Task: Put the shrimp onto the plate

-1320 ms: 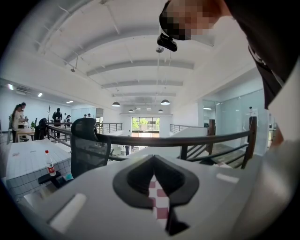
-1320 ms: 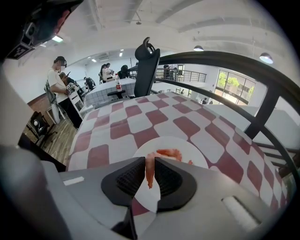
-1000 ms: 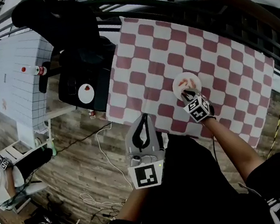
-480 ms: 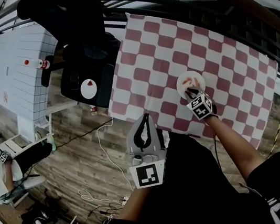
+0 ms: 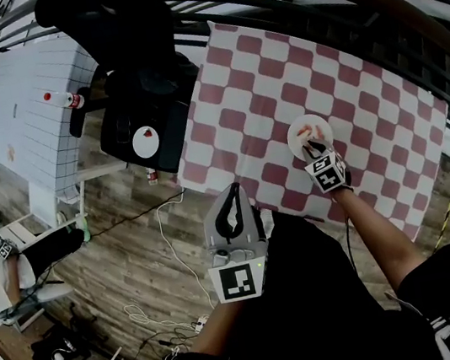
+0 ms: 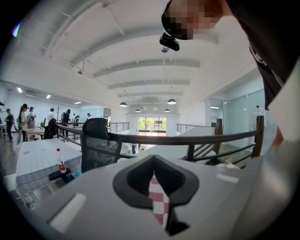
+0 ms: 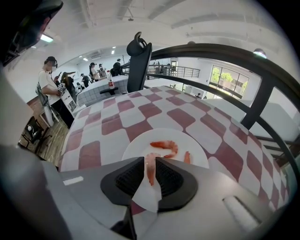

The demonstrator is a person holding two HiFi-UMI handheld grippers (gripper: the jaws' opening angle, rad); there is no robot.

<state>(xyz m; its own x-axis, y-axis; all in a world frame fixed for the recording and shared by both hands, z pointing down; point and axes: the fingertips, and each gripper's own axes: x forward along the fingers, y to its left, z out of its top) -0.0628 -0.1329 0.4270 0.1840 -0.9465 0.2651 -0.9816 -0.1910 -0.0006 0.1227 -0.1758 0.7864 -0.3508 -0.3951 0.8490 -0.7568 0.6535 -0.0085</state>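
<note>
Nearly there: a shrimp [image 7: 149,172] is being pinched by the right gripper [image 7: 149,160] over the plate's [image 7: 199,158] near edge, others [image 7: 165,145] already on it; left gripper [image 6: 153,161] is being held closed, empty.

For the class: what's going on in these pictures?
A person works two hand-held grippers at a checked table. The right gripper holds a shrimp between its jaws over the white plate, where two more shrimp already lie. The left gripper is shut and empty, held off the table.
</note>
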